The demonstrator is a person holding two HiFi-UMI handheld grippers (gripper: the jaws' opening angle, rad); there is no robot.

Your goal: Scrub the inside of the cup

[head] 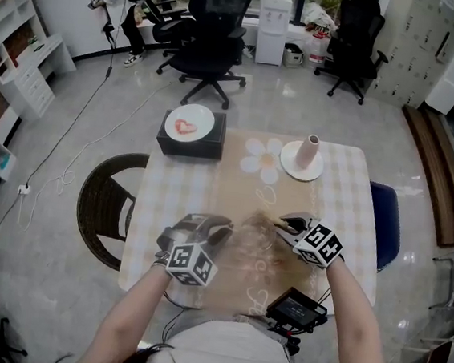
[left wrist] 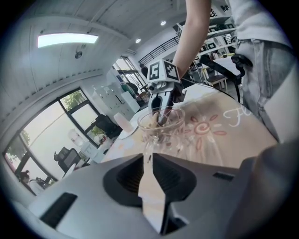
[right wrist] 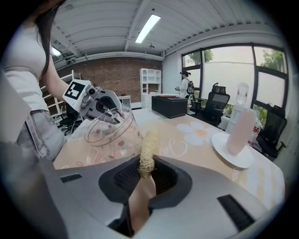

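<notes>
A clear glass cup (head: pixel 252 234) is tilted over the near middle of the checked table (head: pixel 346 197). My left gripper (head: pixel 212 230) is shut on the cup's wall. In the right gripper view its fingers (right wrist: pixel 110 109) clamp the rim of the cup (right wrist: pixel 112 133). My right gripper (head: pixel 284 221) is shut on a pale loofah scrubber (right wrist: pixel 148 151), which sticks out past the jaws beside the cup's mouth. In the left gripper view the right gripper (left wrist: pixel 163 109) reaches down at the mouth of the cup (left wrist: pixel 161 123). Whether the scrubber touches the glass is unclear.
At the table's far right a pink cylinder (head: pixel 311 149) stands on a white plate (head: pixel 299 170). A black box (head: pixel 191 142) carrying a white plate (head: pixel 190 122) sits at the far left. A black device (head: pixel 297 309) is at the near edge. Chairs flank the table.
</notes>
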